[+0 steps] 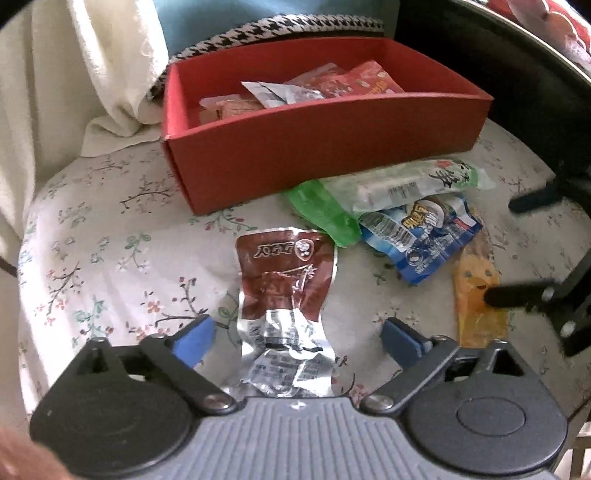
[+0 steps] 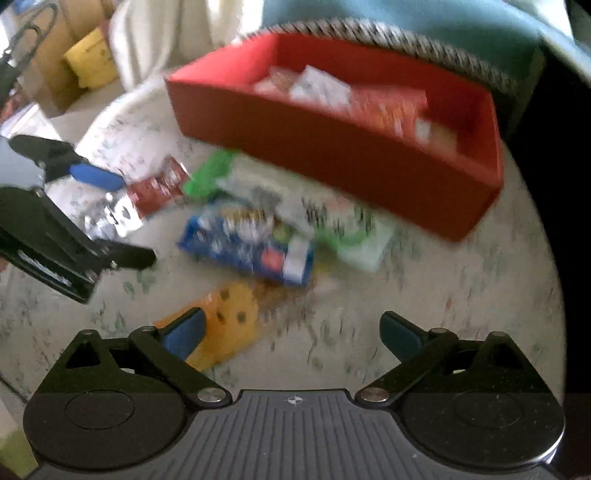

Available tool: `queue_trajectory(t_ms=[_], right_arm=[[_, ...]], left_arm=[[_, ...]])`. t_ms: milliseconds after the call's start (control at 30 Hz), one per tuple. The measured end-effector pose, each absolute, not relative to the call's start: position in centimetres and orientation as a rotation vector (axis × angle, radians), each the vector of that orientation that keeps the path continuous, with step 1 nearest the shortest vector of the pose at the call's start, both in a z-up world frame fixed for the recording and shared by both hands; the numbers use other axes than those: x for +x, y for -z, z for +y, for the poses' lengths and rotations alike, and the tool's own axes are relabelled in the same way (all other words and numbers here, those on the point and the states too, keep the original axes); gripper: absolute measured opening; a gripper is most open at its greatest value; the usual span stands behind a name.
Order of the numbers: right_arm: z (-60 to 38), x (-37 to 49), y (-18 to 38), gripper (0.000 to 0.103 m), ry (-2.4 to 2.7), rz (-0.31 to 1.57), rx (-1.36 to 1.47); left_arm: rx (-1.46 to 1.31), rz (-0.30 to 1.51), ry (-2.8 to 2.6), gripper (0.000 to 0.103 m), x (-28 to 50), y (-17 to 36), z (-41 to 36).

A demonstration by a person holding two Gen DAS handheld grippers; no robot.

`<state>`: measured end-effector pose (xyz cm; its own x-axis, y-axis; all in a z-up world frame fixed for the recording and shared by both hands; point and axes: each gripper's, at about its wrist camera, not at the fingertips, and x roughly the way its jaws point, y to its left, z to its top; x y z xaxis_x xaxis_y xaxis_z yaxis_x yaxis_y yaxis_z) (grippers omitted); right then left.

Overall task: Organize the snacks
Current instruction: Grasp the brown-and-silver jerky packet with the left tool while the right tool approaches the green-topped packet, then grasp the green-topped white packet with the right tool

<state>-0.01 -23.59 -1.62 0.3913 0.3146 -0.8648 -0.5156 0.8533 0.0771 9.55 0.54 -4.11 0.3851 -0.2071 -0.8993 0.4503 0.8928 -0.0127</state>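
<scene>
- Snacks scattered on a floral-print surface, in front of a red box.
- Brown-and-silver foil packet: flat on the cloth, lengthwise between the open fingers of the left gripper; blue pads apart on either side, not pressing it.
- Green-and-clear packet: just before the box's front wall, overlapping a blue packet beside it.
- Orange packet: to the right of the foil one, partly under the blue packet's corner.
- Red box: already holding several wrappers, red and silver, against its back wall.
- Right gripper: jaws spread wide, nothing between them; left pad over the orange packet's edge, possibly touching, though motion blur leaves that unsure.
- Houndstooth-edged fabric and cream cloth: behind and left of the box.
</scene>
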Motion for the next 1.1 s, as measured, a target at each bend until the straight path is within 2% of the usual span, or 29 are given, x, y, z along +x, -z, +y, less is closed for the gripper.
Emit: queue_trajectory(t_ms=[33, 100, 167, 300, 467, 667, 733, 933, 1000, 1100], right_arm=[[-23.0, 0.2, 0.9, 0.102, -0.575, 1.001, -0.258], [-21.9, 1.2, 0.1, 0.102, -0.646, 0.967, -0.34], [-20.5, 3.5, 0.6, 0.102, -0.662, 0.993, -0.429], [-18.7, 7.6, 1.8, 0.103, -0.757, 1.084, -0.387], [-17.6, 8.8, 2.5, 0.103, -0.732, 1.125, -0.383], [-19.0, 3.3, 2.1, 0.103, -0.825, 1.234, -0.23], [-19.9, 2.1, 1.8, 0.099, -0.839, 1.268, -0.183], [-21.1, 5.0, 1.6, 0.097, -0.633, 1.221, -0.02], [-20.4, 6.0, 2.5, 0.094, -0.573, 1.218, -0.025], [-19.6, 5.7, 3.0, 0.094, -0.523, 1.181, -0.043]], left_arm=[[0.244, 1.095, 0.421, 0.081, 9.4, 3.9, 0.7], [0.223, 1.089, 0.418, 0.056, 9.4, 3.5, 1.0], [0.218, 1.078, 0.385, 0.04, 9.4, 3.1, 1.4], [0.197, 1.089, 0.391, 0.039, 9.6, 3.0, 1.9], [0.199, 1.105, 0.4, 0.04, 9.7, 3.0, 1.8], [0.214, 1.108, 0.406, 0.04, 9.6, 3.0, 1.7], [0.216, 1.106, 0.406, 0.04, 9.4, 3.0, 1.7], [0.216, 1.113, 0.398, 0.04, 9.5, 2.9, 1.5], [0.224, 1.107, 0.405, 0.044, 9.5, 3.0, 1.5], [0.235, 1.098, 0.414, 0.048, 9.4, 3.2, 1.4]])
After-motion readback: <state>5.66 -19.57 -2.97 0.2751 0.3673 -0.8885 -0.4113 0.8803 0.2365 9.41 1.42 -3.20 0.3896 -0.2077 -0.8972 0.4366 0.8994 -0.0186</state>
